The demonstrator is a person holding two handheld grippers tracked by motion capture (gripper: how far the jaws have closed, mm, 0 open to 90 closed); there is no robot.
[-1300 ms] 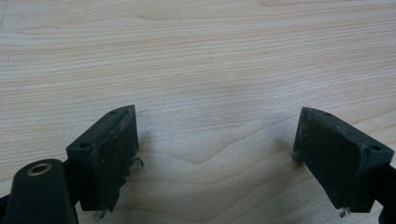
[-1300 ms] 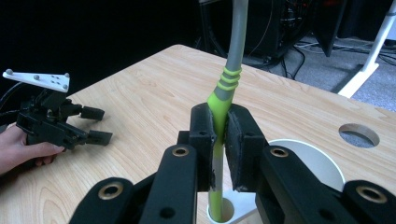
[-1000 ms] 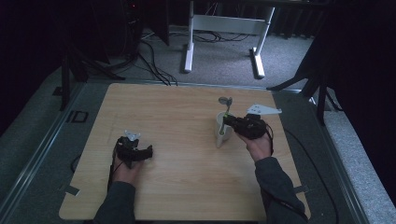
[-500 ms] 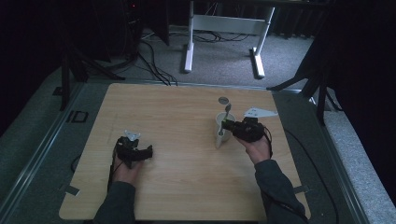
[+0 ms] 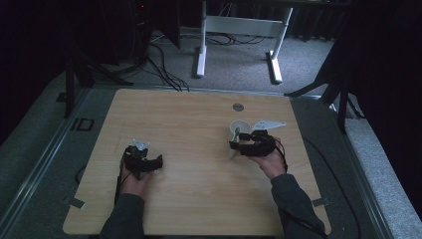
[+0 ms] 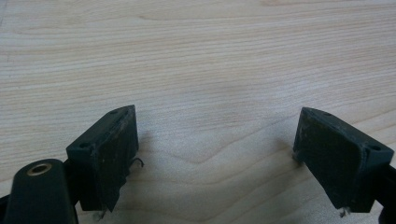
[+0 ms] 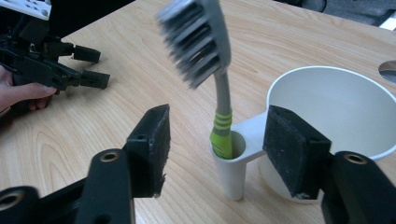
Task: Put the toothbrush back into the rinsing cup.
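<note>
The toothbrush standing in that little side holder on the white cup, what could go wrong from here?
The toothbrush leans in the narrow side tube of the white cup, with only its lower end seated, so a nudge might tip it out. The right gripper has its jaws open on either side of the tube; a careless sideways move could knock the light cup over. The left gripper rests far off, too distant to steady anything.
</note>
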